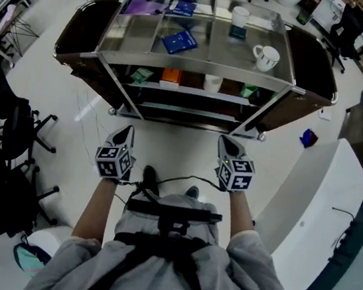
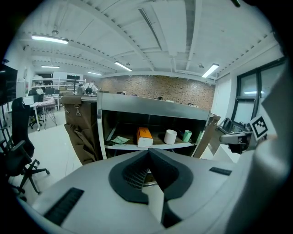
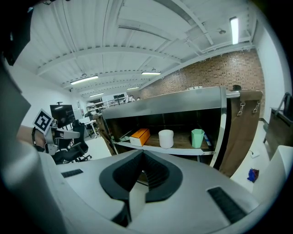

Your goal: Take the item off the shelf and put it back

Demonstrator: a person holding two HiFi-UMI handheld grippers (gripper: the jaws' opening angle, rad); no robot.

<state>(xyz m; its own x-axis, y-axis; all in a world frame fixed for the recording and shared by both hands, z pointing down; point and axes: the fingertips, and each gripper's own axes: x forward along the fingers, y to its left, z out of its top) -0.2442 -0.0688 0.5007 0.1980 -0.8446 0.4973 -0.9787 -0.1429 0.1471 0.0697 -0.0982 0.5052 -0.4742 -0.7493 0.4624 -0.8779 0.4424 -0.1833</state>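
We hold two grippers short of the steel shelf cart (image 1: 198, 72), both pointing at its open front. The left gripper (image 2: 149, 151) and the right gripper (image 3: 141, 154) each have their ribbed dark jaws pressed together with nothing between them. On the cart's middle shelf, four things stand in a row, all untouched: a flat green packet (image 2: 120, 140) at the left end, then a rectangular orange box (image 2: 144, 136), a plain white cylinder (image 3: 165, 138) and a faceted green cup (image 3: 197, 138). On the cart's shiny top lie two white mugs (image 1: 266, 56), two blue booklets (image 1: 180, 41) and one purple sheet (image 1: 144, 5). Their print is too small for us to read.
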